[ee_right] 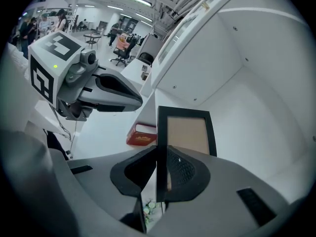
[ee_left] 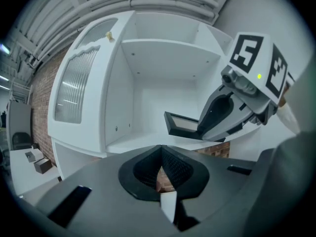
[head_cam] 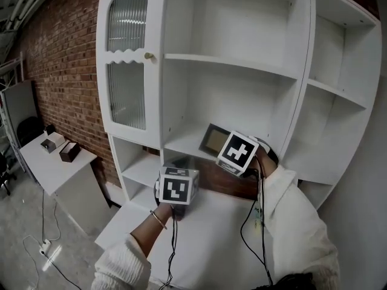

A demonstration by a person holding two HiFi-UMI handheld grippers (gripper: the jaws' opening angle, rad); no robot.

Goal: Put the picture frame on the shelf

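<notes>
**Brick wall and white shelf unit: frame held at the middle compartment**

Red-brown brick wall [head_cam: 60, 59] backs a tall white wooden shelf unit [head_cam: 242, 65]. The unit's left part carries a ribbed-glass cabinet door [head_cam: 127, 95] with a small brass knob [head_cam: 147, 56]. A low white worktop [head_cam: 205, 228] stands in front of the unit's base.

The black rectangular picture frame [ee_right: 187, 132], with a plain tan panel, is at the front of the unit's middle open compartment. It is tilted and sits low over that compartment's white shelf board [ee_left: 136, 144]; whether it touches the board cannot be told.

The right tool [ee_right: 160, 154] is clamped on one side edge of the frame, its jaws pressing the black moulding from both sides. The left tool [ee_left: 161, 152] is nearer the unit's base than the frame, above the worktop and apart from the frame. Its jaws are together with nothing between them.

Each tool bears a white cube with black square markers [head_cam: 178, 185]. Cream cloth sleeves [head_cam: 296, 222] reach toward the unit.
</notes>
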